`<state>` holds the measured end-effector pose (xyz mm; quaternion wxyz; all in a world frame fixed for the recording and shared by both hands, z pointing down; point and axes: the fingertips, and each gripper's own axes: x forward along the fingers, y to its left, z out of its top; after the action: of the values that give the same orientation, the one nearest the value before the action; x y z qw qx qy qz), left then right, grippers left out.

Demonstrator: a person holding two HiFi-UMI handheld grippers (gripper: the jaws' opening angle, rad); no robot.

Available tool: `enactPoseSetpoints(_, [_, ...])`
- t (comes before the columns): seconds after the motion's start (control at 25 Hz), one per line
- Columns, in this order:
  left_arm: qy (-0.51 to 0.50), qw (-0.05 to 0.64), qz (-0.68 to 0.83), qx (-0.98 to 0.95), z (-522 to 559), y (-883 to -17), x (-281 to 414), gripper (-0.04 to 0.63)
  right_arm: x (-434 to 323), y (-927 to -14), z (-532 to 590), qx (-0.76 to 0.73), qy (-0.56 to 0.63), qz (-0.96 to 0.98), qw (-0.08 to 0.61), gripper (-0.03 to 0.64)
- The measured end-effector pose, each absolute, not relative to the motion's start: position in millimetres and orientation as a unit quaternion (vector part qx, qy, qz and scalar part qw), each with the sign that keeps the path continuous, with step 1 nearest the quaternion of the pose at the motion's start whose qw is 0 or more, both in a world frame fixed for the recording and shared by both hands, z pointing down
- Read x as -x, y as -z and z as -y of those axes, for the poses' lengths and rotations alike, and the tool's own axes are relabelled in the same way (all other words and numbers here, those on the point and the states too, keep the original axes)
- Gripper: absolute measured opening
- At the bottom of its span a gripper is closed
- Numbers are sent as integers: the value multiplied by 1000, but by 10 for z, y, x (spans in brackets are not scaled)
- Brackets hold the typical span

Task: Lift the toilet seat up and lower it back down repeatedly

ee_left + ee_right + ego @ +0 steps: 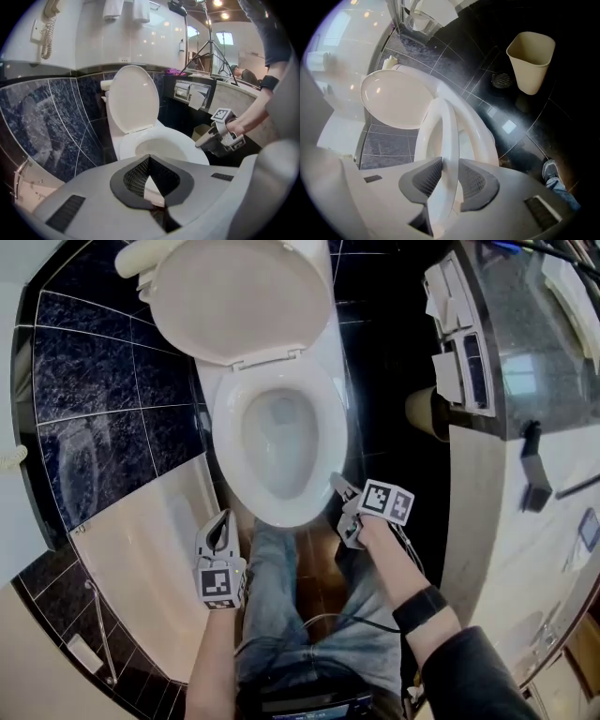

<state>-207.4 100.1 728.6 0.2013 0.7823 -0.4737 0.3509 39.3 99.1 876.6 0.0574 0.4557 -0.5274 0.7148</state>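
The white toilet's lid [234,296] stands raised against the tank. My right gripper [339,488] holds the front right edge of the white toilet seat [328,427]. In the right gripper view the seat [447,140] runs edge-on between the pads, lifted a little off the bowl rim, and the right gripper [450,180] is shut on it. My left gripper [221,521] hangs in front of the bowl's left side, apart from it. In its own view the left gripper [149,159] has its tips together with nothing between them, and the seat [187,145] lies ahead.
A beige waste bin [530,61] stands on the dark floor right of the toilet. Paper holders [459,324] hang on the side of a counter [534,334] at the right. Dark tiled wall closes in on the left. The person's jeans [281,587] are in front of the bowl.
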Motion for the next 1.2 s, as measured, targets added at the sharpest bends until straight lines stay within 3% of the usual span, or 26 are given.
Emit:
enactPoseSetpoints(0.36, [-378,291,427,-768,-1565,-7691,1872,0,-391,-7975,-639,-443,-712,542,52,136])
enactPoseSetpoints(0.84, [-290,302,490,-765,-757,-7088,1662,0,-367,-7376,-169,-443,-691,570,44,155])
enactPoseSetpoints(1.12, [-274,271,507,-771,-225,-6672,1684,0,-399,-6916,217,-460,-678,573,8,156])
enactPoseSetpoints(1.16, [-271,269,507,-773,-136,-6604,1675,0,-396,-6807,282,-461,-671,581,6,153])
enactPoseSetpoints(1.2, [-268,267,508,-774,-46,-6539,1672,0,-380,-6678,344,-459,-662,592,4,104])
